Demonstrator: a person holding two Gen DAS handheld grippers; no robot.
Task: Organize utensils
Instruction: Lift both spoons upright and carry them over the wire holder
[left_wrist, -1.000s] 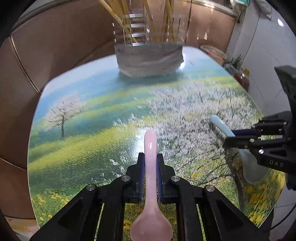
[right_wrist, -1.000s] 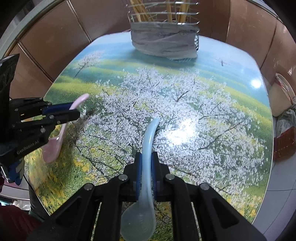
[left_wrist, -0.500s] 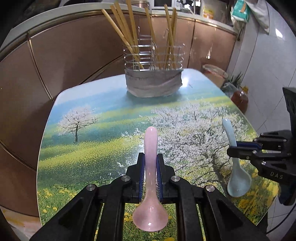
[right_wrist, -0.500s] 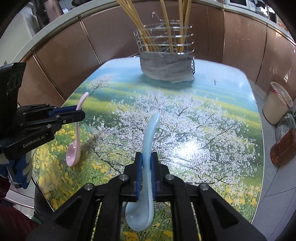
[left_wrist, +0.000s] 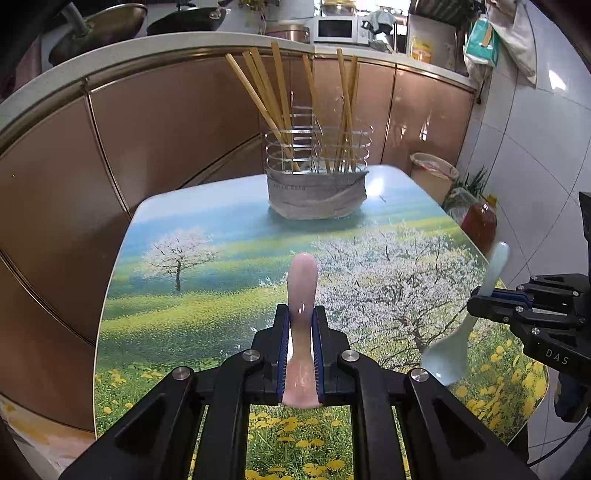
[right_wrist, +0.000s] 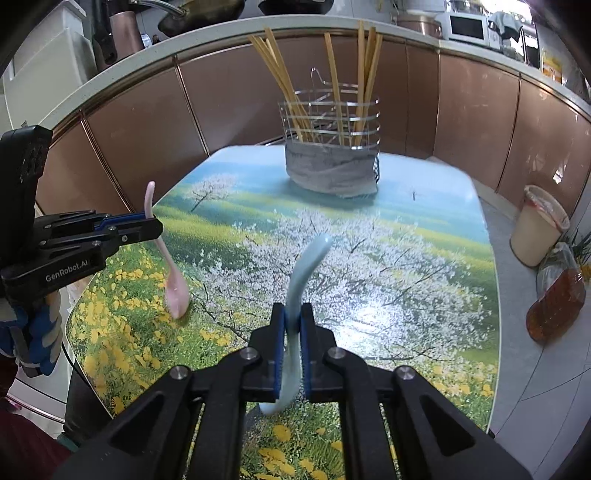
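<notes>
Copper-brown cabinet fronts curve behind a small table (left_wrist: 229, 221) printed with a blossom-and-meadow scene, and at its far edge stands a wire utensil holder (left_wrist: 317, 173) wrapped low in grey cloth, with bamboo chopsticks (left_wrist: 269, 96) fanning out of it. I have a spoon in each tool. My left gripper (left_wrist: 300, 354) is clenched on the handle of a glossy pink ceramic spoon (left_wrist: 302, 295), handle tip pointing toward the holder and bowl hanging below the jaws, clear of the tabletop near the near edge. My right gripper (right_wrist: 291, 350) is clamped on a pale blue ceramic spoon (right_wrist: 306, 266), likewise handle forward and bowl down, held over the near right part of the table. Both spoons are airborne and well apart from the holder, so I judge the step in hand to be carrying them across to drop them in. To do it well I would bring one in at a time, keeping the two tools apart so they do not clash over the narrow rim. Each spoon should come above the rim, clear of the leaning chopsticks, and I would aim for a gap between the sticks. The ceramic looks slick, so I would keep the squeeze firm and release only once the spoon is inside the wire wall. A tilted entry could knock the light holder off the far edge.
</notes>
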